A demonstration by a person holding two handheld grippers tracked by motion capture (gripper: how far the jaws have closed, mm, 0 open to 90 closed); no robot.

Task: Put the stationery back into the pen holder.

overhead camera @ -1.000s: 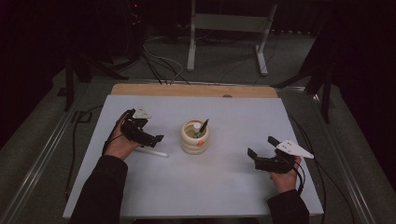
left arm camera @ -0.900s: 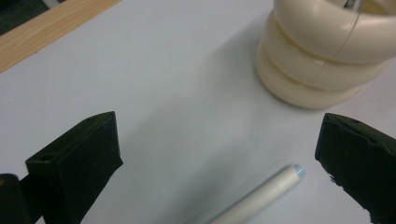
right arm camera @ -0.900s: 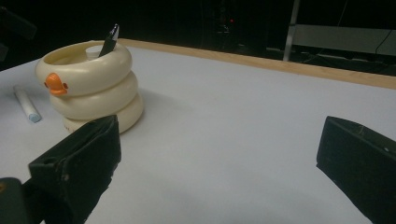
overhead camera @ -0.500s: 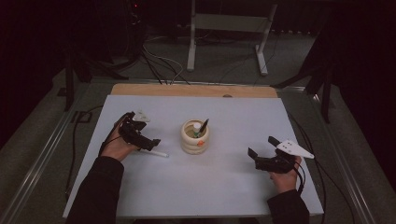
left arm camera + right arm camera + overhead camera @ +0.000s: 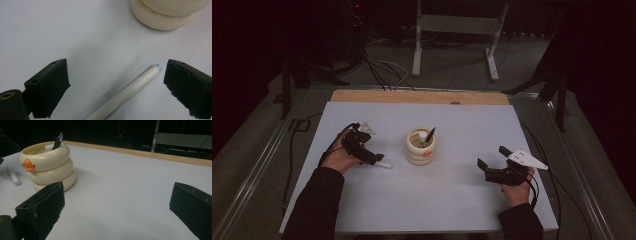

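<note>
A white pen lies flat on the white table, left of a cream ringed holder. My left gripper hangs over the pen, open. Its jaws have just been closing a little. In the left gripper view the pen lies between the jaws with its tip near the right one, and neither pad touches it. The holder's base is just beyond. My right gripper rests open at the table's right, nothing between its jaws, facing the holder and the pen.
The holder has an orange spot on its side and contains a black pen and a white marker. A wooden strip borders the table's far edge. Cables and a metal stand sit on the floor beyond.
My left gripper has sunk slightly toward the pen. The pen, the holder and the right gripper have kept their places.
</note>
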